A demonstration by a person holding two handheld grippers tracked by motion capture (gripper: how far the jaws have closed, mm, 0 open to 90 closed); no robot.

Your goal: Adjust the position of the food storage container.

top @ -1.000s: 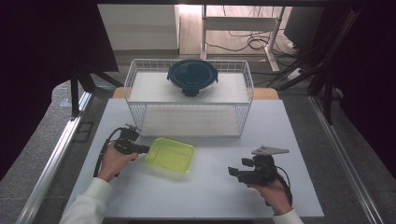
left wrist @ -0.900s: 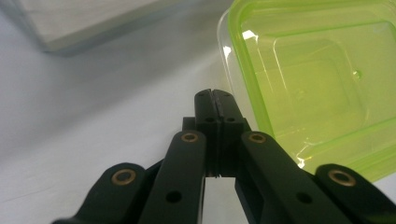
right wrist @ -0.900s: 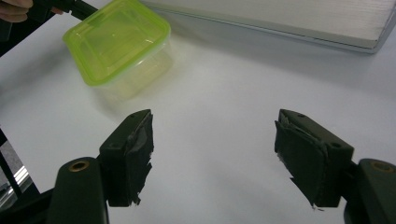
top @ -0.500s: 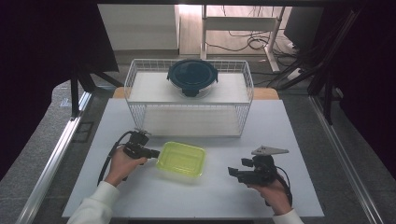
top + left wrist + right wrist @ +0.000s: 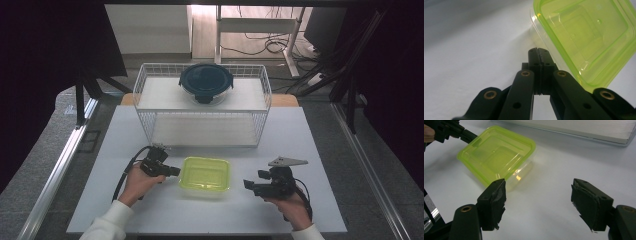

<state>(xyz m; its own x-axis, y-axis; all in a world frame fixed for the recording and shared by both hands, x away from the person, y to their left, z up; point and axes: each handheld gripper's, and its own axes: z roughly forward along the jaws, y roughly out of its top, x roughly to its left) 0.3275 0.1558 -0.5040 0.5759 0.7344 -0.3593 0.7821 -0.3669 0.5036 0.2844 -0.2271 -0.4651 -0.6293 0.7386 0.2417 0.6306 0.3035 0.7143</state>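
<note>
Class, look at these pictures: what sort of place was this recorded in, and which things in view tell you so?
Probably a lab or workshop set up for recording, not a kitchen. Dark curtains flank a plain white table, loose cables lie on the floor behind, and a person works a green-lidded container with hand-held grippers.

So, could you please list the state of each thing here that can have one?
Green container: lid on, flat on the table.
Dark round container: lidded, on top of the wire basket.
Left gripper: fingers shut, beside the green container.
Right gripper: fingers open, empty.
</note>
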